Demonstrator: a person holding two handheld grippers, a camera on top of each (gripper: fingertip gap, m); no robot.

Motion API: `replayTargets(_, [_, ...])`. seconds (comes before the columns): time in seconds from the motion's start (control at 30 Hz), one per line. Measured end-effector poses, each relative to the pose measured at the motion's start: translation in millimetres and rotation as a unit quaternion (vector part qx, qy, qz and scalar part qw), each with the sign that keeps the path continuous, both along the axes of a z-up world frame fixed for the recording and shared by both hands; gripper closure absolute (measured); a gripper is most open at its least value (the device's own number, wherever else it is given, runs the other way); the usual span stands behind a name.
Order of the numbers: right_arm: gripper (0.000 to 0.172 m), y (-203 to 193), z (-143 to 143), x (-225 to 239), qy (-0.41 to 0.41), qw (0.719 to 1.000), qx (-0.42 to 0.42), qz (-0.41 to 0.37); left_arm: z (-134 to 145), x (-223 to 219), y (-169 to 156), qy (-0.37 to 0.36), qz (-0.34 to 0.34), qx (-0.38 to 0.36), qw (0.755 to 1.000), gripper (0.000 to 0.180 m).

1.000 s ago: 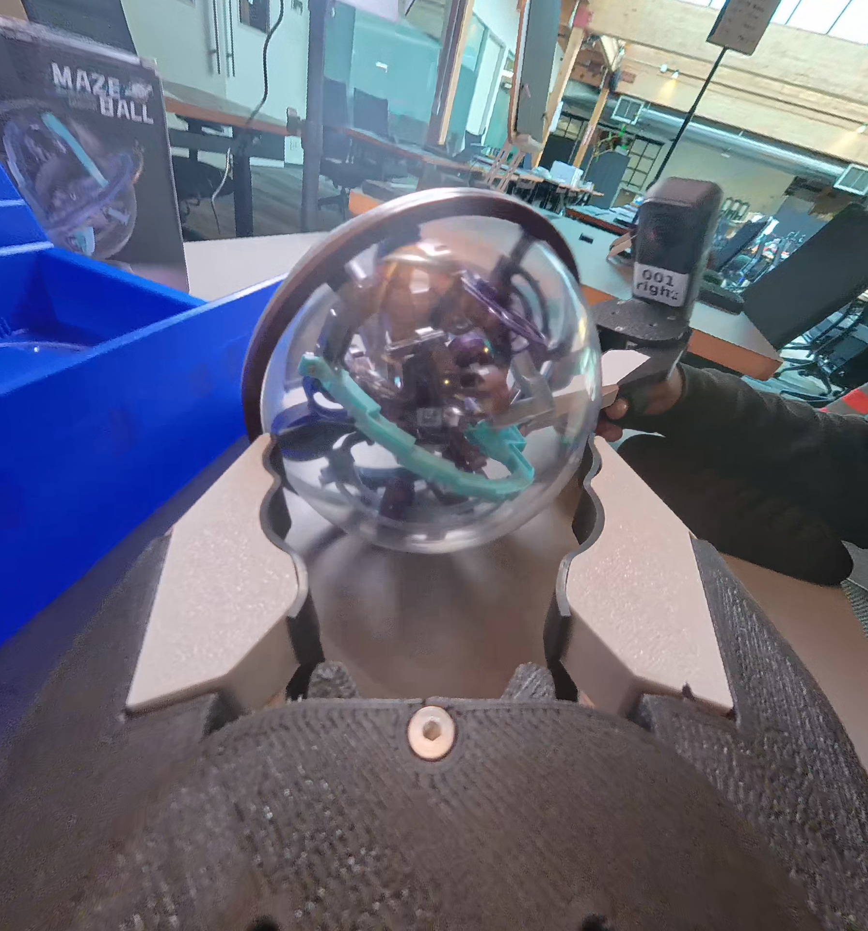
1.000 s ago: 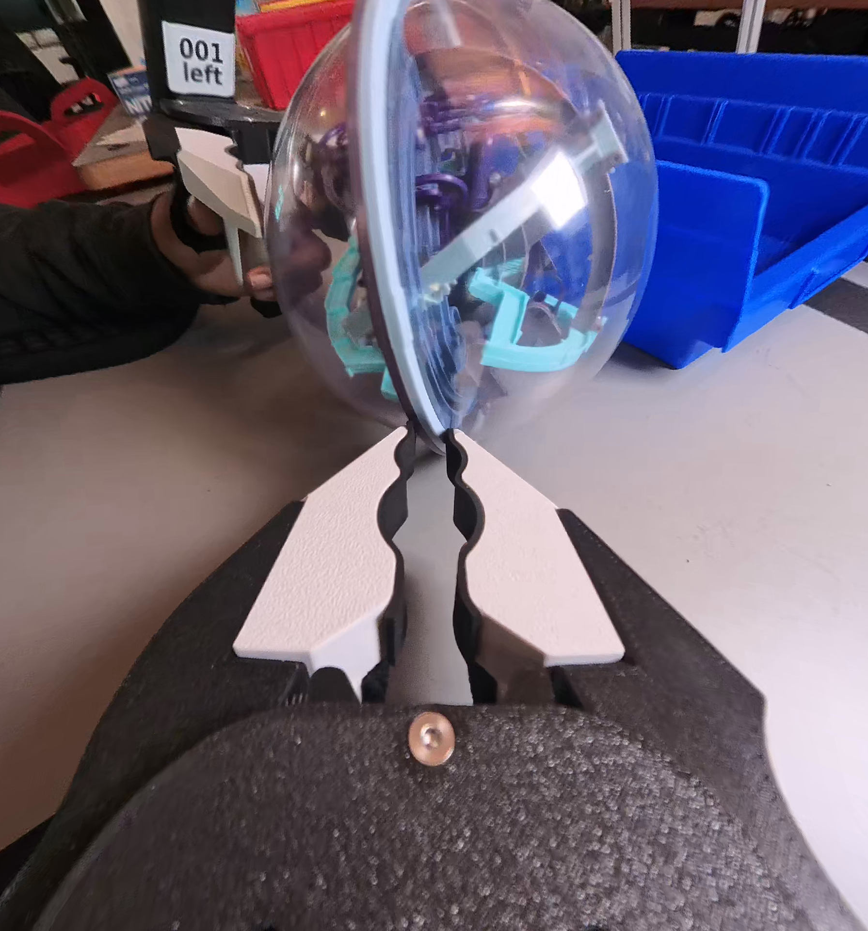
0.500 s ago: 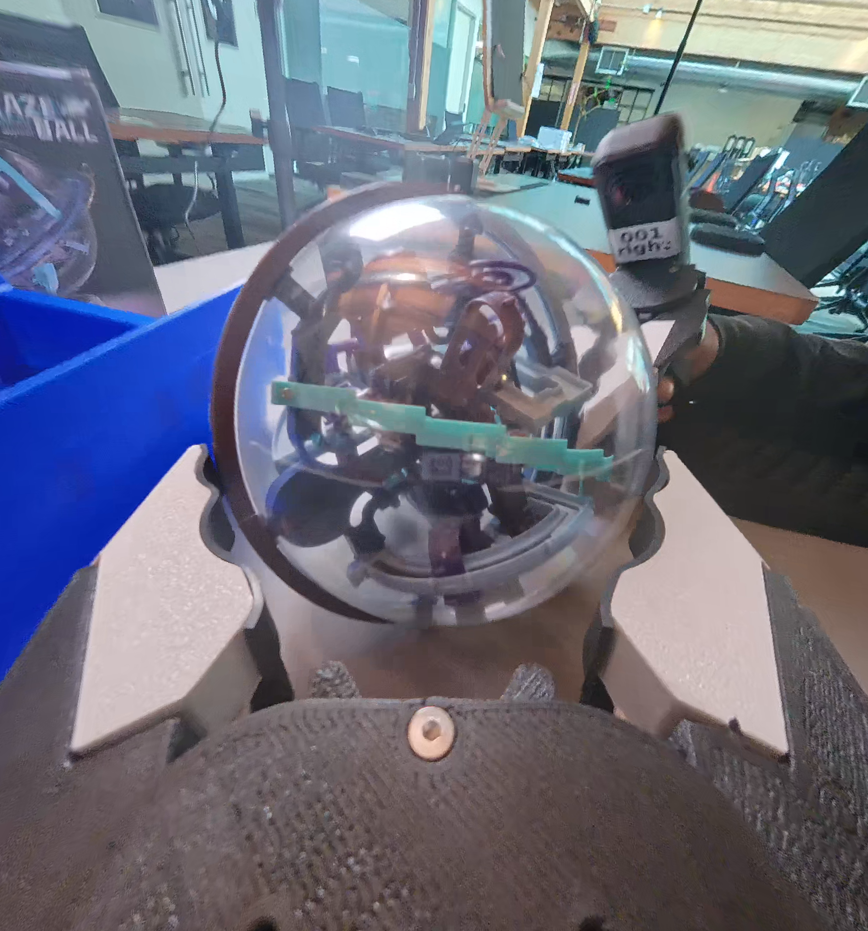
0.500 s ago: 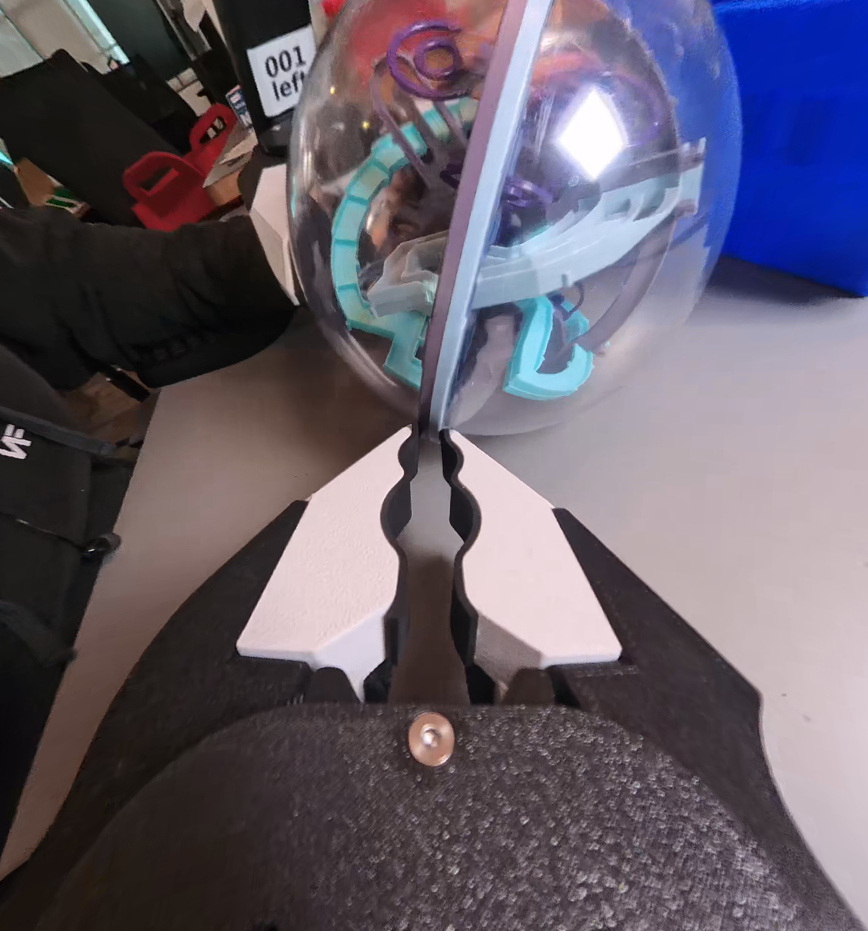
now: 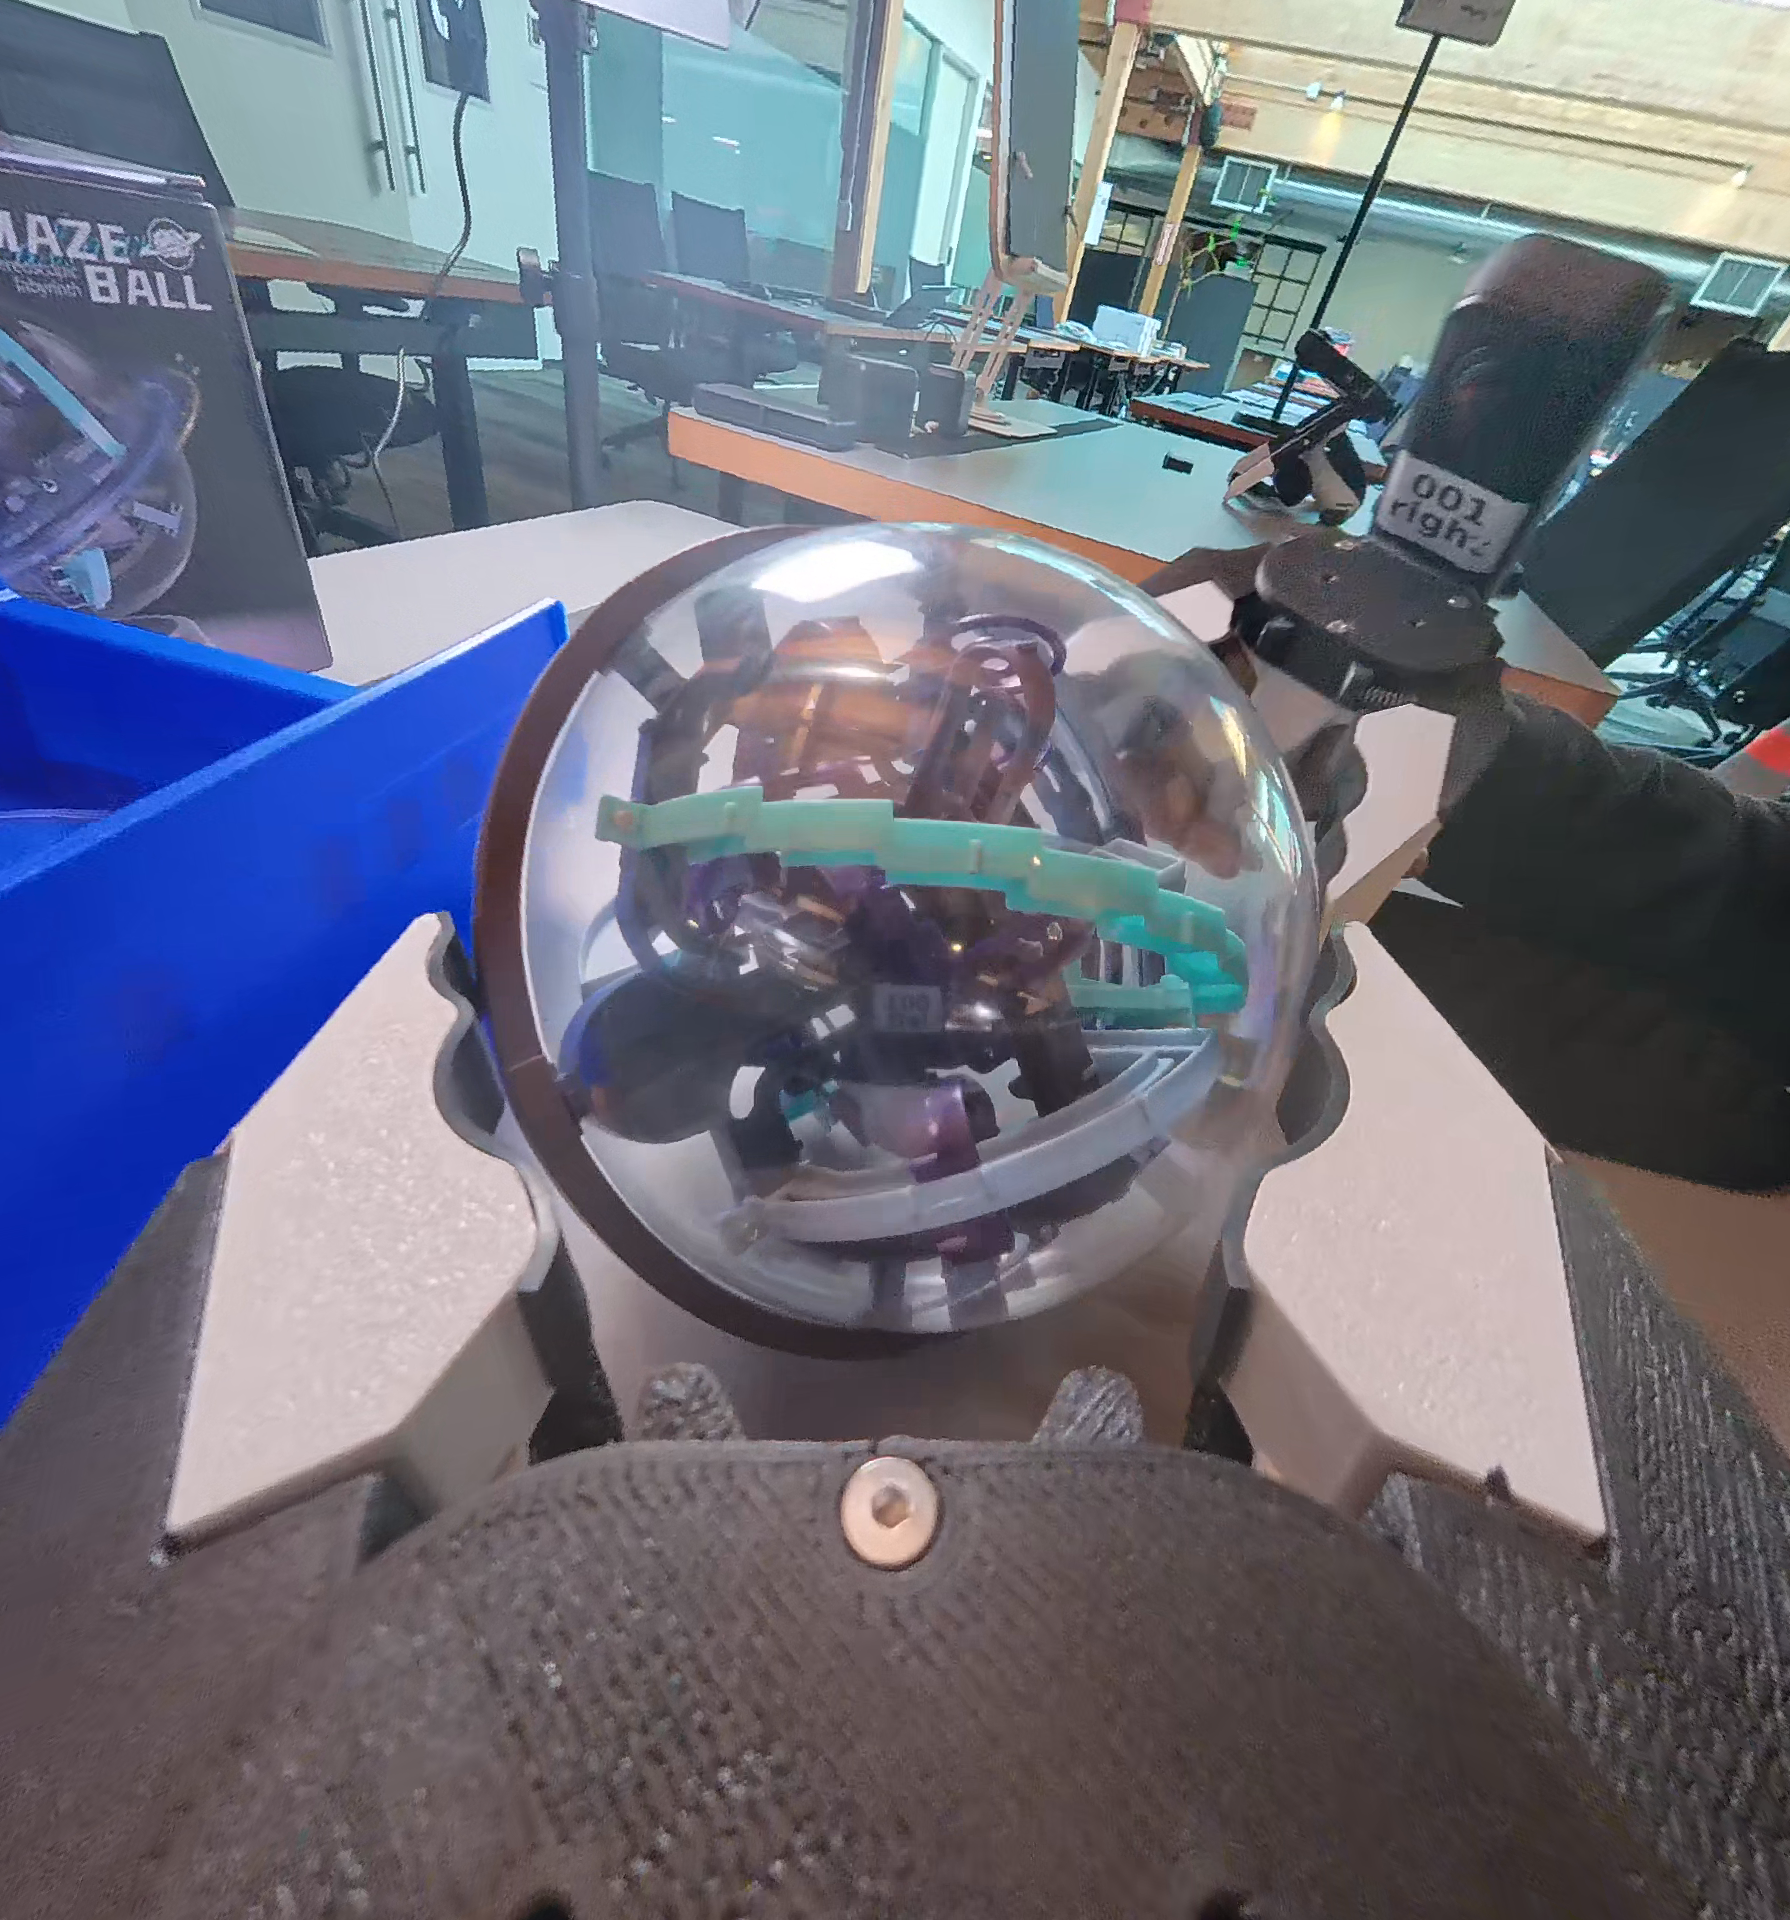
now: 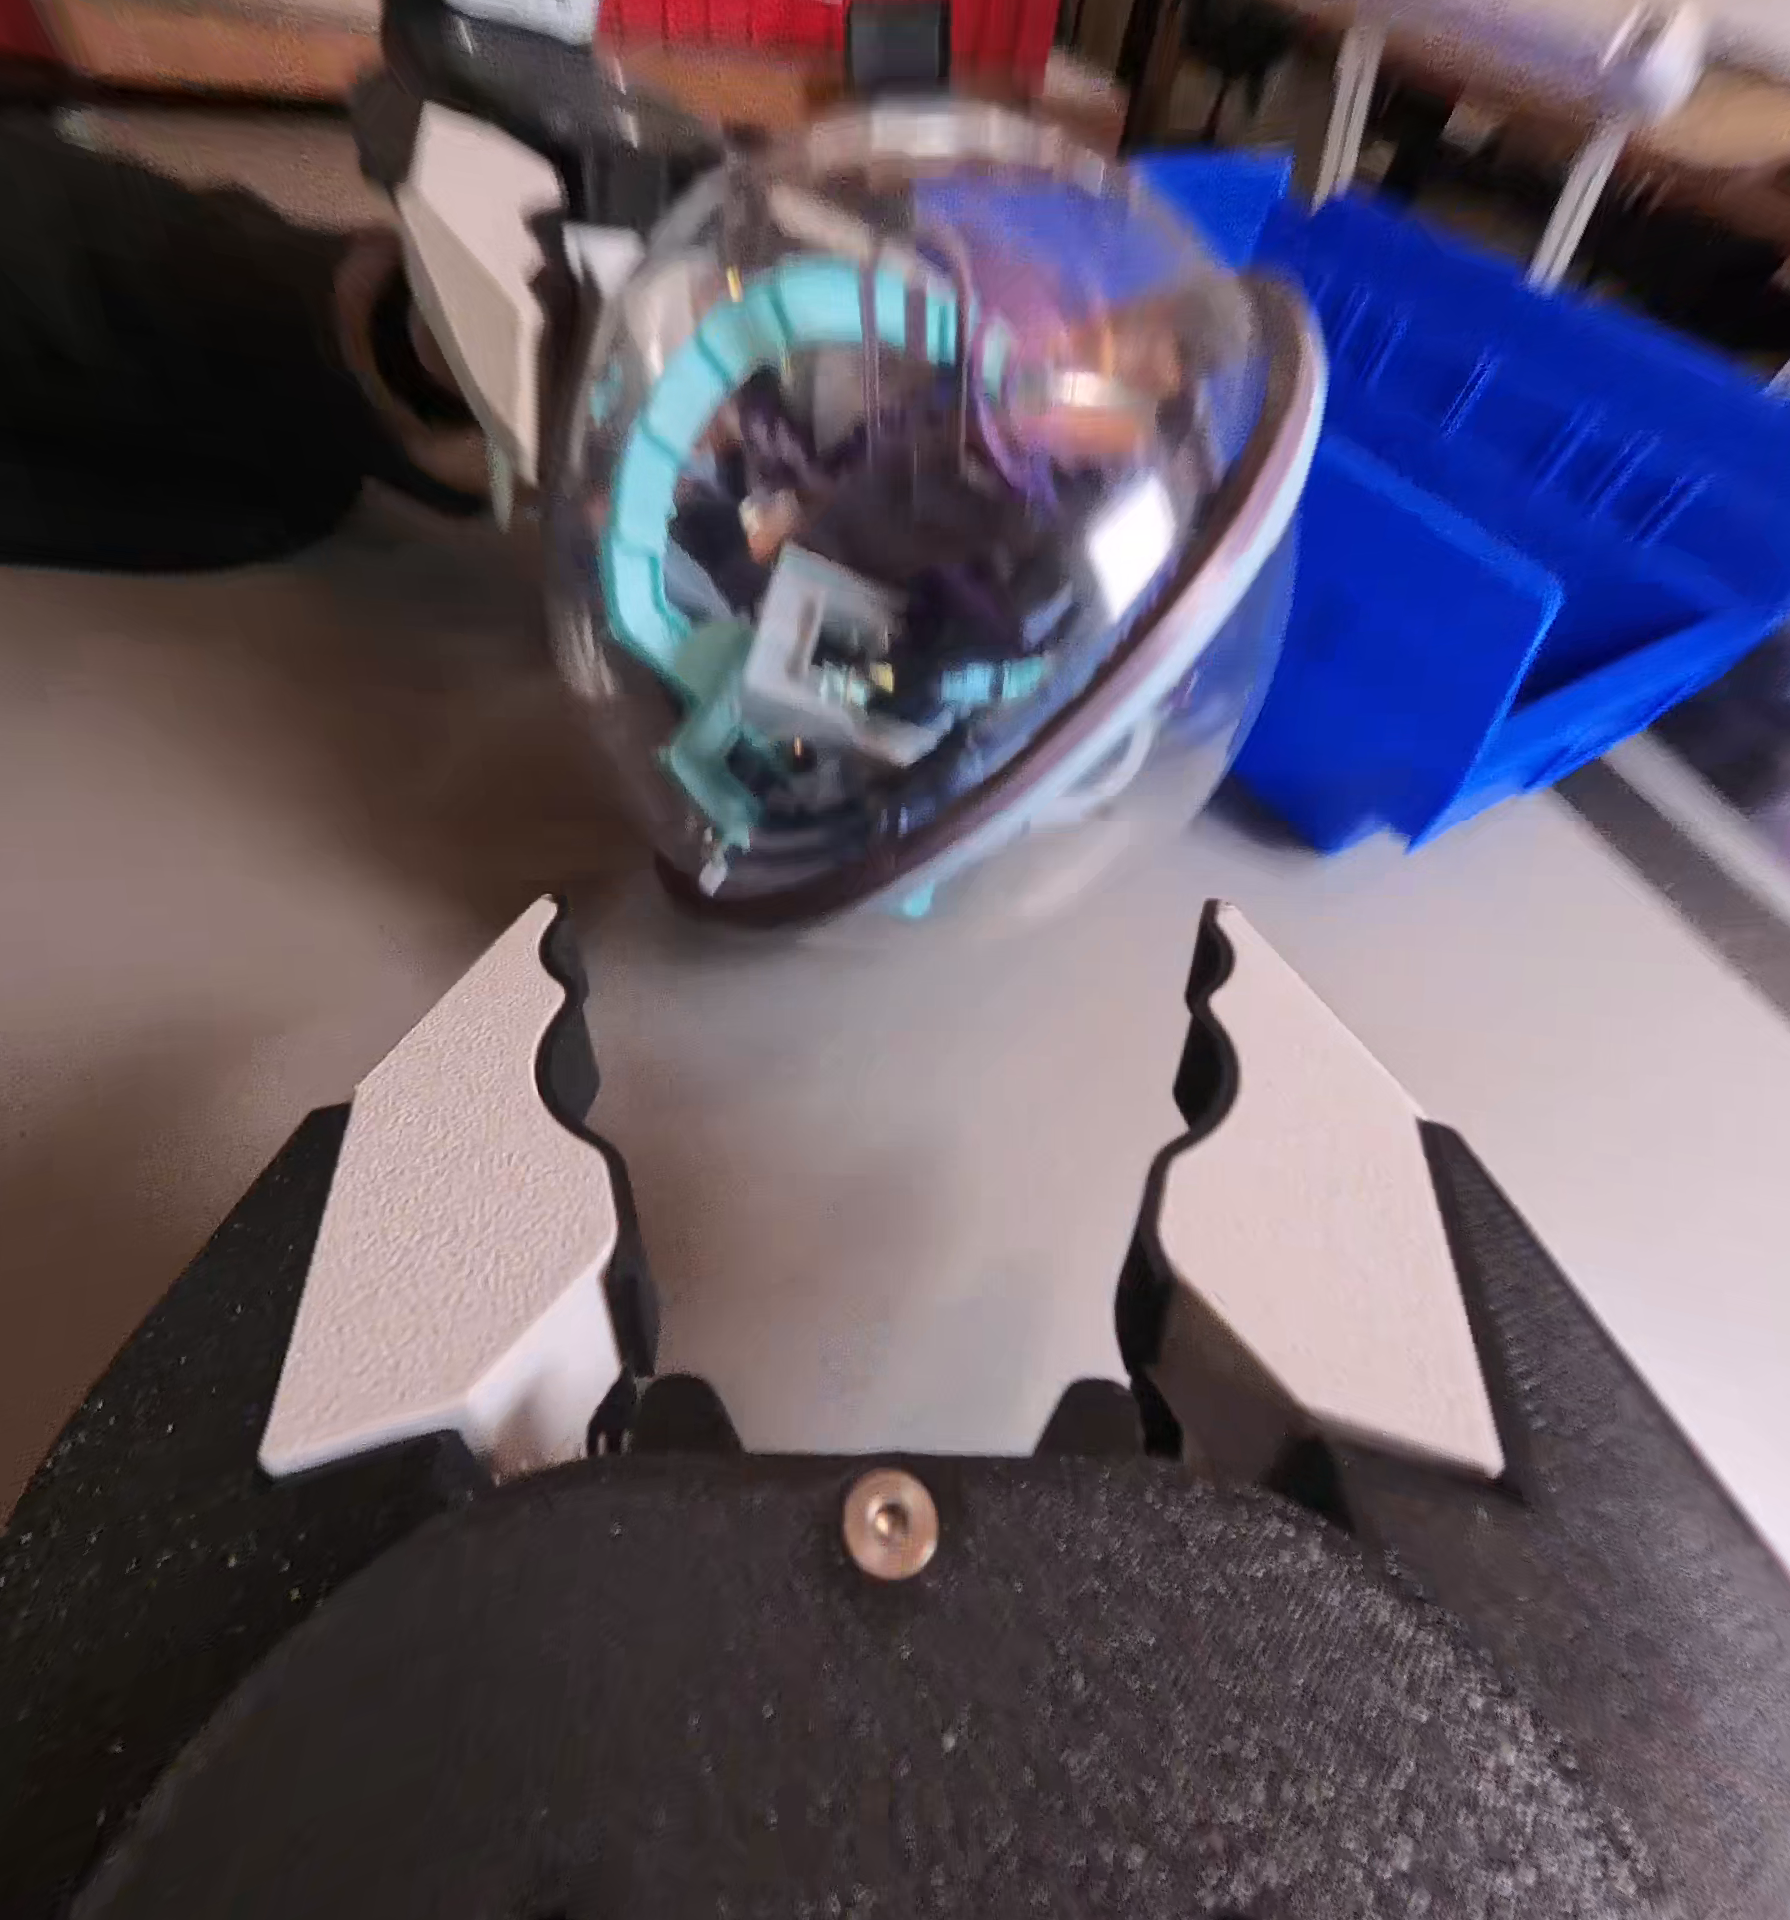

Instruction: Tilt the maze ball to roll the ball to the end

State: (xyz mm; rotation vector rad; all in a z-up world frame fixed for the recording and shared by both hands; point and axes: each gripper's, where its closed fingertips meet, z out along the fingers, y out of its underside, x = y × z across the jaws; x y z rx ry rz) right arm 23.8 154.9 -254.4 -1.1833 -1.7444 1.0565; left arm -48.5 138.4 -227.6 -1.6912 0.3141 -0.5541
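While left tongs [image 5: 896,914] clasp the maze ball [image 5: 891,935], right tongs [image 6: 886,914] gape — level, bare.

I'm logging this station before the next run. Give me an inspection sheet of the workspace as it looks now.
Surface: pale grey tabletop, bare in front of the right gripper.
Job's things: clear plastic maze ball with teal track and dark rim, sitting between the left gripper's fingers.
Clutter: blue plastic bin on the left; dark printed maze-ball box behind it.
Grippers: left gripper brackets the ball, both pads against its sides; right gripper open, holding nothing, short of the ball.
Cables: one dark cable hanging in the background.
Surroundings: open office with desks and chairs; a dark sleeve on the right.
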Motion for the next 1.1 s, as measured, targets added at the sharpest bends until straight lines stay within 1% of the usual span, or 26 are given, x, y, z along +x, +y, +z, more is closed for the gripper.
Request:
replayTargets(0.07, [0.055, -0.2, 15.3, -7.6, 0.047, 0.998, 0.048, -0.012, 4.0, 0.1, 1.5, -0.009, -0.002, -0.003, 1.0, 0.033])
replayTargets(0.13, [0.052, 0.0, 15.6, -15.0, 0.057, 0.993, 0.104, -0.024, 9.7, 1.9, 1.6, -0.024, -0.008, -0.01, 1.0, 0.041])
replayTargets(0.2, [0.045, 0.0, 11.3, -20.4, 0.054, 0.992, 0.108, -0.034, 14.5, 2.6, 1.6, -0.033, -0.005, -0.012, 0.999, 0.048])
replayTargets(0.27, [0.045, 0.1, 7.4, -21.2, 0.05, 0.995, 0.081, -0.038, 19.7, 1.6, 0.1, -0.035, -0.003, -0.002, 0.999, 0.051])
replayTargets(0.3, [0.046, -0.6, 5.2, -21.2, 0.043, 0.997, 0.058, -0.039, 22.7, 2.8, -1.8, -0.038, -0.011, 0.002, 0.999, 0.05])
replayTargets(0.37, [0.046, -2.6, 0.0, -21.5, 0.027, 0.999, 0.014, -0.041, 28.4, 8.0, -6.5, -0.034, -0.032, 0.016, 0.999, 0.041])
replayTargets(0.4, [0.046, -4.0, -2.2, -21.5, 0.02, 0.999, -0.005, -0.039, 28.4, 11.3, -9.4, -0.018, -0.043, 0.026, 0.999, 0.037])
replayTargets(0.47, [0.046, -8.4, -3.7, -21.3, 0.01, 0.998, -0.05, -0.03, 20.7, 15.3, -16.1, 0.031, -0.059, 0.028, 0.997, 0.028])
replayTargets(0.53, [0.048, -11.5, -3.3, -20.7, 0.003, 0.995, -0.091, -0.027, 12.5, 12.4, -23.7, 0.06, -0.061, 0.026, 0.996, 0.026])
replayTargets(0.63, [0.051, -10.1, -2.8, -20.5, -0.001, 0.993, -0.117, -0.035, 2.3, 3.4, -31.5, 0.088, -0.039, 0.014, 0.995, 0.025])
replayTargets(0.7, [0.053, -11.0, -1.7, -21.3, -0.001, 0.992, -0.122, -0.038, -4.0, 5.3, -30.3, 0.097, -0.032, 0.001, 0.995, 0.025])
replayTargets(0.77, [0.058, -16.2, -1.6, -20.7, -0.007, 0.993, -0.114, -0.031, -10.6, 4.2, -25.1, 0.117, -0.019, -0.006, 0.993, 0.024])
replayTargets(0.83, [0.069, -22.3, -4.4, -17.9, -0.014, 0.995, -0.093, -0.019, -11.0, -1.6, -23.3, 0.124, -0.018, 0.002, 0.992, 0.026])
replayTargets(0.93, [0.07, -33.6, -12.8, -12.3, -0.032, 0.998, -0.056, 0.012, -6.6, -3.0, -28.7, 0.082, -0.046, -0.001, 0.996, 0.025])
replayTargets(1.0, [0.076, -42.7, -17.2, -6.6, -0.045, 0.997, -0.046, 0.044, -3.5, -3.5, -35.7, 0.055, -0.073, -0.01, 0.996, 0.025])
replayTargets(1.1, [0.1, -54.3, -17.9, 3.8, -0.05, 0.993, -0.044, 0.097, -0.3, -4.6, -47.2, -0.008, -0.123, -0.03, 0.992, 0.026])
